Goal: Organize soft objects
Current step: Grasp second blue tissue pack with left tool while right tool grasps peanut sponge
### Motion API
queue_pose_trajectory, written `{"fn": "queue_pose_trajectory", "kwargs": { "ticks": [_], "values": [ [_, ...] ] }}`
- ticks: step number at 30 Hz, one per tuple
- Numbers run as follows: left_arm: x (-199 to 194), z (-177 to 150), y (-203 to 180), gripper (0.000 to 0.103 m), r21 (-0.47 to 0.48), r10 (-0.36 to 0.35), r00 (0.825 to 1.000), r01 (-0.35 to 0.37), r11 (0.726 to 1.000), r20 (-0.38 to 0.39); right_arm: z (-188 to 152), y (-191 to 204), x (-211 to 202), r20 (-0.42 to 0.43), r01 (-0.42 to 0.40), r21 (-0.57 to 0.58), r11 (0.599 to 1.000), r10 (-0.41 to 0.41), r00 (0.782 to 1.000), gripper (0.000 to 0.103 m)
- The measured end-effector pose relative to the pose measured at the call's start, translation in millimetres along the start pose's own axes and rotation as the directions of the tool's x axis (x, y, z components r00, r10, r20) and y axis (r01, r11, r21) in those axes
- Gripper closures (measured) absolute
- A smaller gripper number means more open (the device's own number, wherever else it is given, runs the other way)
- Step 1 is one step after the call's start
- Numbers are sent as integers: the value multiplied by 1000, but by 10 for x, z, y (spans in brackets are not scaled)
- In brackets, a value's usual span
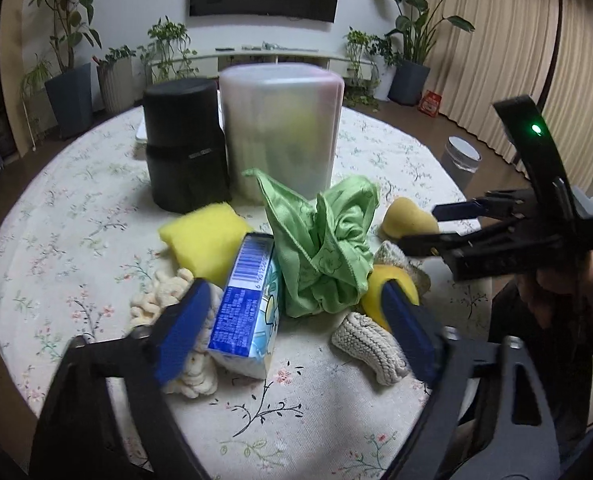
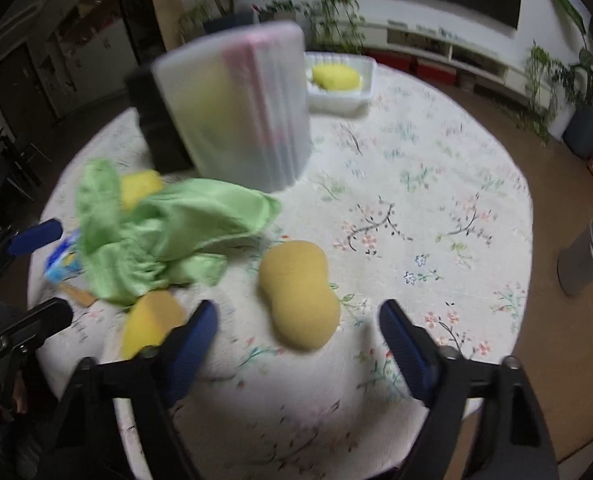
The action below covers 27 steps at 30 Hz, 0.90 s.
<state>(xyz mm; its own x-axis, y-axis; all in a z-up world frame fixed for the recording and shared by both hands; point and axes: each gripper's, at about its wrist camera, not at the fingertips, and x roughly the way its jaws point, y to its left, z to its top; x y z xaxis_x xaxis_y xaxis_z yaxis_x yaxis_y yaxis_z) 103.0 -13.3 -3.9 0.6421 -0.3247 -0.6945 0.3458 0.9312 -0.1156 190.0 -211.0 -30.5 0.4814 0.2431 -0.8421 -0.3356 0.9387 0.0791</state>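
Soft things lie heaped on the floral tablecloth (image 1: pixel 96 216), with the crumpled green cloth (image 1: pixel 320 248) at the middle of the heap. Just left of the cloth leans a blue tissue pack (image 1: pixel 244 304), and beyond that a yellow sponge (image 1: pixel 200 240) and a cream chenille mitt (image 1: pixel 164 300). Right of the cloth sit a tan peanut-shaped sponge (image 2: pixel 298 294), a yellow ball (image 1: pixel 380 280) and a knitted beige cloth (image 1: pixel 372 344). Behind the cloth stand a frosted bin (image 1: pixel 280 128) and a black cylinder (image 1: pixel 184 144). The left gripper (image 1: pixel 292 316) hangs wide apart over the heap, holding nothing. The right gripper (image 2: pixel 298 340) is likewise spread wide, the peanut-shaped sponge between its fingers, untouched.
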Motion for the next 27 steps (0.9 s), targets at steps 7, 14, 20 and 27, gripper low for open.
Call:
{"fn": "queue_pose_trajectory", "kwargs": {
  "ticks": [7,14,20,27],
  "values": [
    [126,-50,31,36,-15,-31,998,31,999,-49,47,-54,150,-27,6,-1,1000,-6,1000,34],
    [137,-80,15,66,-11,-22,998,21,1000,-65,42,-5,122,-9,-10,-31,999,10,1000,60],
    [83,-99,96,71,-77,-30,997,25,997,-71,5,-12,69,-3,-29,-29,999,29,1000,65],
    [-78,-167,183,79,-137,-5,997,-6,991,-79,-45,-9,-31,11,-46,-18,999,46,999,68]
  ]
}}
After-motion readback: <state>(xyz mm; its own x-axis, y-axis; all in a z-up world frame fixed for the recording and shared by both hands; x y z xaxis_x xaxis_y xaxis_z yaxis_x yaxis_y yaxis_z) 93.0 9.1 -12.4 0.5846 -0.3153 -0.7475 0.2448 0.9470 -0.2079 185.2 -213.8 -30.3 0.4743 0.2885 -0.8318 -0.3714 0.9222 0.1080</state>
